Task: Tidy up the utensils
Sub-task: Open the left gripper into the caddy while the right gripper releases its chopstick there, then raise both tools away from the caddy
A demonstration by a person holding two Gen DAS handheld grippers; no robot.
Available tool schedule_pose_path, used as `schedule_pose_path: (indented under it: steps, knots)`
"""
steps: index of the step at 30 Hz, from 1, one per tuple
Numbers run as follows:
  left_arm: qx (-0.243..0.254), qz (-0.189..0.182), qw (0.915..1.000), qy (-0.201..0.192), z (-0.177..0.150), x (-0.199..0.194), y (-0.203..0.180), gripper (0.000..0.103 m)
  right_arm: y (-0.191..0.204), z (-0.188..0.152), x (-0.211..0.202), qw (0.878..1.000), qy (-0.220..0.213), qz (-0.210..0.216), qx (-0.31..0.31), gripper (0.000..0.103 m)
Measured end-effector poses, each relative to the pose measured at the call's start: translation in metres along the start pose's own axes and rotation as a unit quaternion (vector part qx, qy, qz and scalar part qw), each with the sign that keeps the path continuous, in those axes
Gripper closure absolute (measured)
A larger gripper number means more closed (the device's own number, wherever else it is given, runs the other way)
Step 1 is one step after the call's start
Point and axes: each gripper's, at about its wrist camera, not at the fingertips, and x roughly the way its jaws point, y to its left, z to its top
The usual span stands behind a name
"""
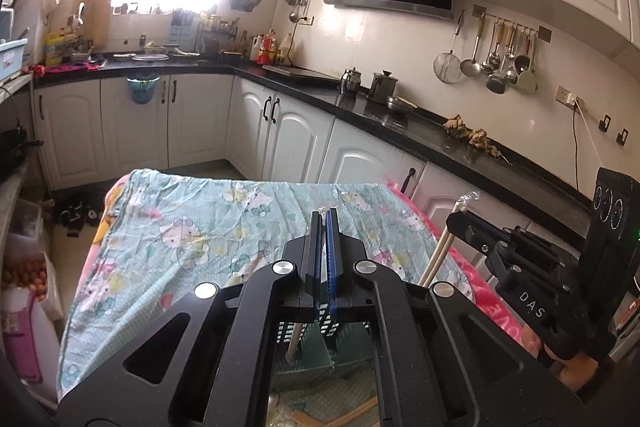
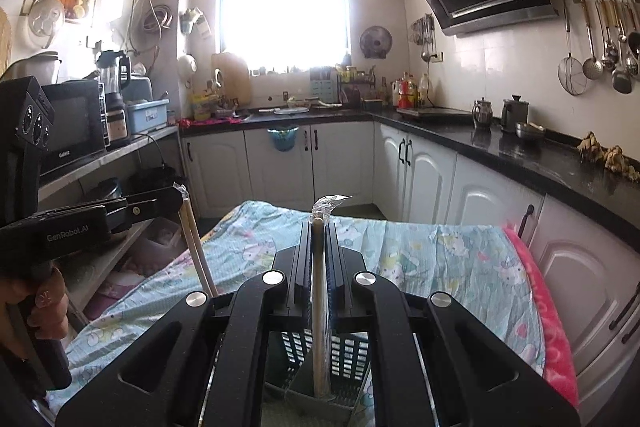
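**Two wrapped chopstick sets held above the slotted basket**

The chief risk, as I judge it, is a missed drop; the right gripper [image 2: 319, 227] is clamped narrow on a plastic-wrapped chopstick [image 2: 319, 307], which hangs steeply down with its lower end inside or just over the dark slotted basket [image 2: 352, 355], and if the fingers part while the stick is tilted it could tip over the basket's rim onto the patterned cloth [image 2: 440, 255]; the slippery wrapper could also let the stick slide early; the crinkled wrapper tip pokes up beyond the fingertips, so the hold is near the top end, which leaves the long lower part free to swing

The left gripper [image 1: 325, 223] has its fingers drawn almost together; the right wrist view shows a pair of chopsticks [image 2: 196, 247] hanging from it, to the left of the right gripper, their lower ends hidden behind the right gripper's body; a scrap of clear wrapper shows at its tips; two sticks lowered at once into the same basket could knock each other or catch on the divider

The basket sits on the cloth-covered table, near the camera, directly below both grippers; in the left wrist view more wooden utensils [image 1: 356, 413] lie on the near side of it, under the left gripper
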Motion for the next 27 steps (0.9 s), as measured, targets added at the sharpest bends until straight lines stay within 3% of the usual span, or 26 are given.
schedule_pose_path:
  steps: [2, 5, 7, 9, 16, 18, 21, 23, 27]
  knots:
    - [0.0, 0.001, 1.0, 0.002, -0.004, 0.002, 0.001, 0.102, 0.001, -0.004, 0.003, 1.0, 0.007, -0.006, 0.001, 0.096]
    - [-0.006, 0.001, 1.0, 0.006, -0.009, 0.003, 0.004, 0.099, -0.001, -0.01, 0.005, 1.0, 0.015, -0.016, 0.008, 0.072]
    - [-0.006, 0.005, 0.9999, 0.008, -0.013, 0.002, 0.006, 0.093, -0.002, -0.012, 0.004, 1.0, 0.015, -0.016, 0.017, 0.069]
    - [-0.007, 0.01, 0.9999, 0.005, -0.015, -0.002, 0.008, 0.078, -0.001, -0.013, 0.003, 0.999, 0.019, -0.021, 0.016, 0.068]
    - [-0.005, 0.023, 0.9996, -0.015, -0.016, -0.024, 0.014, 0.051, 0.005, -0.014, -0.015, 0.999, 0.013, -0.033, 0.003, 0.048]
    - [-0.01, 0.028, 0.9994, -0.018, -0.017, -0.031, 0.016, 0.037, 0.006, -0.015, -0.02, 0.999, 0.011, -0.035, 0.002, 0.044]
    - [-0.011, 0.032, 0.9991, -0.024, -0.02, -0.043, 0.018, 0.023, 0.009, -0.016, -0.029, 0.999, 0.01, -0.032, -0.001, 0.037]
    - [-0.012, 0.038, 0.9988, -0.029, -0.022, -0.051, 0.018, 0.016, 0.012, -0.017, -0.037, 0.999, 0.008, -0.032, -0.003, 0.034]
    - [-0.014, 0.043, 0.9982, -0.039, -0.028, -0.066, 0.017, 0.011, 0.017, -0.018, -0.05, 1.0, 0.005, -0.03, -0.004, 0.027]
